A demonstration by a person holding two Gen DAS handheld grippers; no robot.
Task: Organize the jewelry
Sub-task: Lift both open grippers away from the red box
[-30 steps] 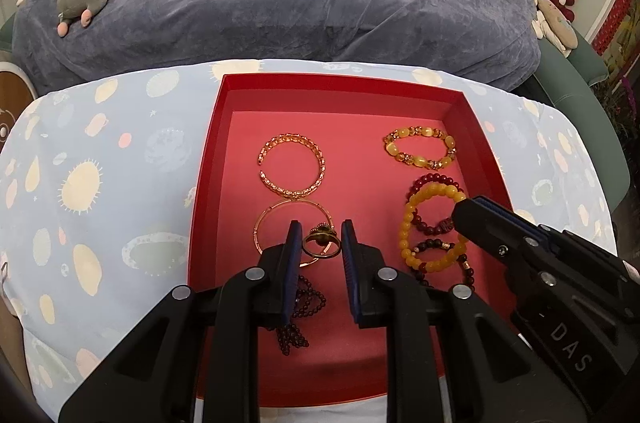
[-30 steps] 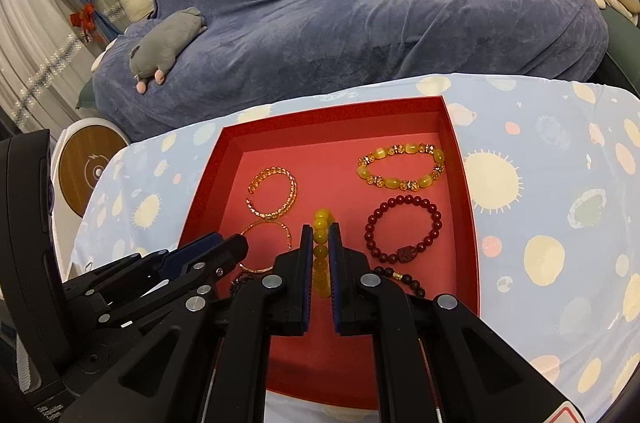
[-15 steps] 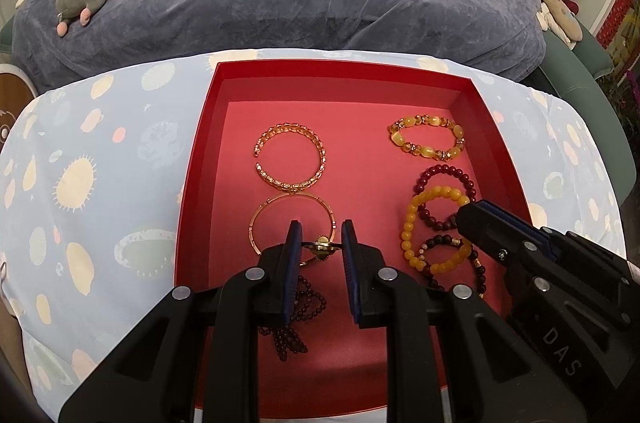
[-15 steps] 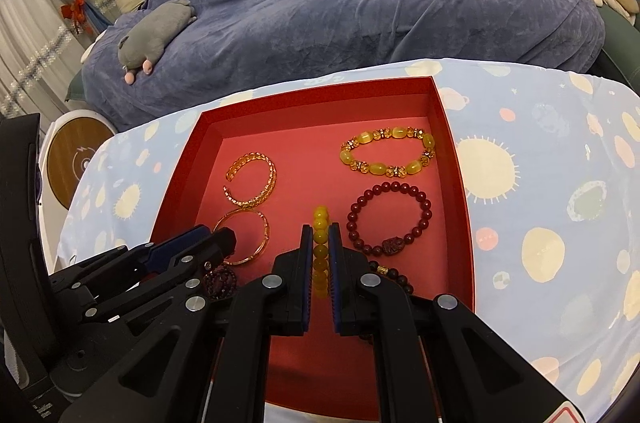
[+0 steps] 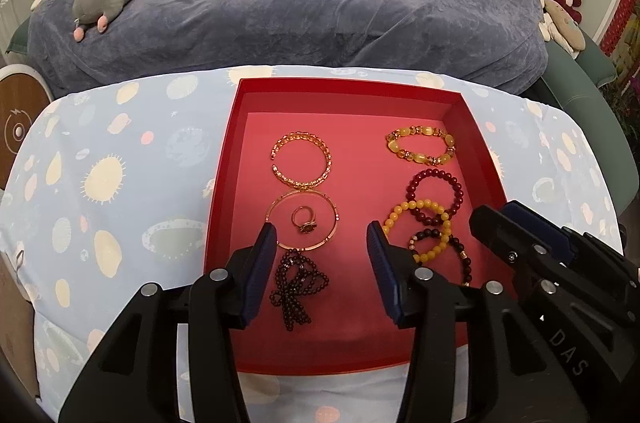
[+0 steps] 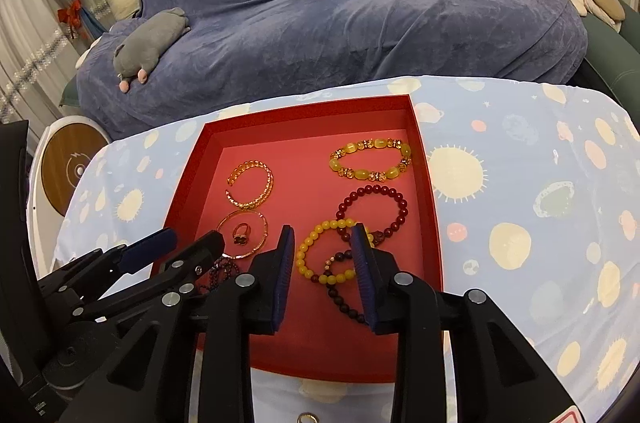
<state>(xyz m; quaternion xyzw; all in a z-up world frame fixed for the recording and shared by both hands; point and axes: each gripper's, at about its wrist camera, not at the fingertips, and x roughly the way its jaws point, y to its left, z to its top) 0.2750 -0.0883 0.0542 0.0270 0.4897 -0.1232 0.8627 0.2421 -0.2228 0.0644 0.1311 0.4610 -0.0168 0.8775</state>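
1. Both hand-held grippers were pinched shut a second ago, the left on the ring, the right on the yellow bead bracelet; now both have let go.
2. I see my left hand-held gripper (image 5: pixel 322 239) with its jaws spread wide and nothing between them, over the near left part of the red tray (image 5: pixel 348 91).
3. I find the ring (image 5: pixel 305 221) lying on the tray floor inside the thin gold bangle (image 5: pixel 334 219), touching neither pad.
4. Just beyond the bangle lies the open gold cuff bracelet (image 5: pixel 325 159); nearer, between my left gripper's fingers, sits a dark bead cluster (image 5: pixel 298 283).
5. My right hand-held gripper (image 6: pixel 322 247) is also open, less widely, and grips nothing.
6. Below it rests the yellow bead bracelet (image 6: pixel 306 243), lying flat in the near right part of the tray and overlapping a dark beaded bracelet (image 6: pixel 340 293) and the dark red bead bracelet (image 6: pixel 394 193).
7. At the far right of the tray sits an amber bead bracelet (image 6: pixel 370 163), apart from the rest.
8. All of it stands on a table with a pale blue planet-print cloth (image 6: pixel 520 191); beyond is a blue-covered bed (image 6: pixel 360 3) with a grey plush toy (image 6: pixel 150 41) on it.
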